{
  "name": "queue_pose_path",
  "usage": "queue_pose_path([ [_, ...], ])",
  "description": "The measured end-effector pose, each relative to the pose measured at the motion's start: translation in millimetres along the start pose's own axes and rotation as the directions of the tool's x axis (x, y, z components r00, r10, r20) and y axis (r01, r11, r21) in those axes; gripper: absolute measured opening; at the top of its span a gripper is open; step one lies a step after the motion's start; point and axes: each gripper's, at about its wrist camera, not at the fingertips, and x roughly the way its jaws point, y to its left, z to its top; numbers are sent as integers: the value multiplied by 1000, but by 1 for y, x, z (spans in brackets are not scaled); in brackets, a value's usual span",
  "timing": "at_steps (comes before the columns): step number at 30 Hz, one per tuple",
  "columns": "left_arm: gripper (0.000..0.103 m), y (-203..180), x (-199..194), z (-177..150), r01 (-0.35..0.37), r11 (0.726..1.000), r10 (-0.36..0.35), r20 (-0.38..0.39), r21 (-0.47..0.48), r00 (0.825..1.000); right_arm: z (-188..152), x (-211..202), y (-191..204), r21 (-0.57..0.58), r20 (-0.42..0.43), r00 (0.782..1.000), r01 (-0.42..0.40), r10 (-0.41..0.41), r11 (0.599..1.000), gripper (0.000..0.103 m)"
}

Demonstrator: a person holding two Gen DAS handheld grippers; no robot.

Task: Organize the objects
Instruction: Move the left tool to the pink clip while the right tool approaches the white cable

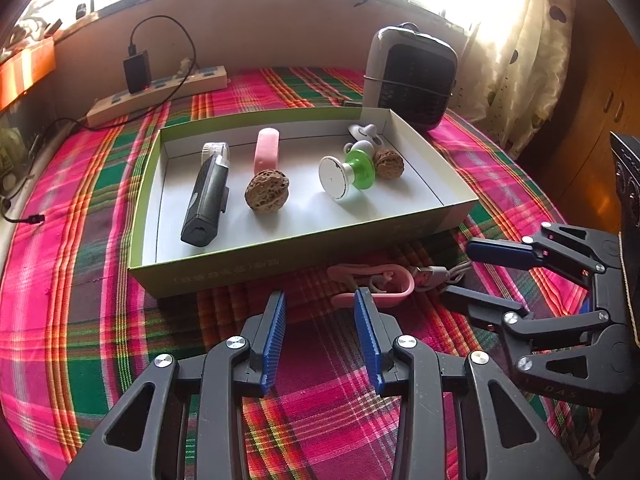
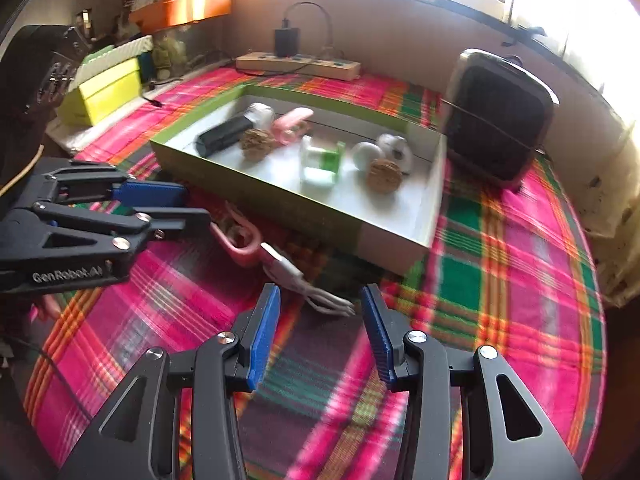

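A shallow green-sided box (image 1: 304, 252) (image 2: 280, 196) on the plaid cloth holds a black trimmer (image 1: 206, 196) (image 2: 224, 136), a pink cylinder (image 1: 267, 148), two walnuts (image 1: 266, 192) (image 1: 388, 163), a green-and-white spool (image 1: 348, 172) (image 2: 320, 162) and white pieces (image 1: 362, 132). In front of the box lie a pink clip (image 1: 376, 284) (image 2: 240, 244) and a pale USB cable (image 1: 436, 274) (image 2: 304, 284). My left gripper (image 1: 320, 328) (image 2: 196, 204) is open, just before the clip. My right gripper (image 2: 320, 320) (image 1: 460, 272) is open, at the cable.
A grey-black heater (image 1: 412, 80) (image 2: 496, 120) stands behind the box's right end. A power strip (image 1: 160, 92) (image 2: 296, 65) with a black charger lies at the back wall. Yellow-green boxes (image 2: 104, 88) sit far left; a curtain (image 1: 528, 56) hangs right.
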Motion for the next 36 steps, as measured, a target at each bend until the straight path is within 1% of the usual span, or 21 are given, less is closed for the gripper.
queue_pose_path([
  [1,33,0,0,0,0,1000,0,0,-1,1000,2,3,2,-6,5,1000,-16,16,1000,44],
  [5,33,3,-2,-1,0,1000,0,4,-7,1000,8,13,5,-20,-9,999,-38,38,999,44],
  [10,33,6,-3,-2,-3,1000,3,6,-16,1000,9,14,8,-34,-12,999,-50,49,998,43],
  [14,33,7,-4,-2,-3,1000,3,9,-16,1000,8,17,11,-55,-34,998,-51,49,997,32],
  [15,33,8,-4,-2,-4,1000,4,9,-19,1000,8,17,14,-68,-36,998,-47,45,997,25],
  [17,33,8,-3,-2,-5,1000,6,9,-23,1000,8,17,15,-81,-37,999,-33,30,996,23],
  [20,33,8,-3,-2,-4,1000,4,8,-21,1000,8,17,15,-77,-36,999,-35,32,996,20],
  [21,33,8,-4,-3,-4,1000,4,9,-21,1000,8,17,15,-75,-34,999,-34,31,997,19],
  [22,33,8,-4,-3,-3,1000,4,10,-21,1000,8,18,15,-72,-34,999,-37,34,997,15],
  [24,33,8,-4,-3,-3,1000,3,11,-22,1000,9,18,17,-75,-33,999,-39,36,996,13],
  [29,33,9,-8,-6,4,1000,-4,11,-27,1000,10,17,22,-76,-30,998,-63,61,995,12],
  [36,33,16,-17,-11,35,997,-34,6,-69,999,5,12,34,-68,-27,992,-121,120,990,12],
])
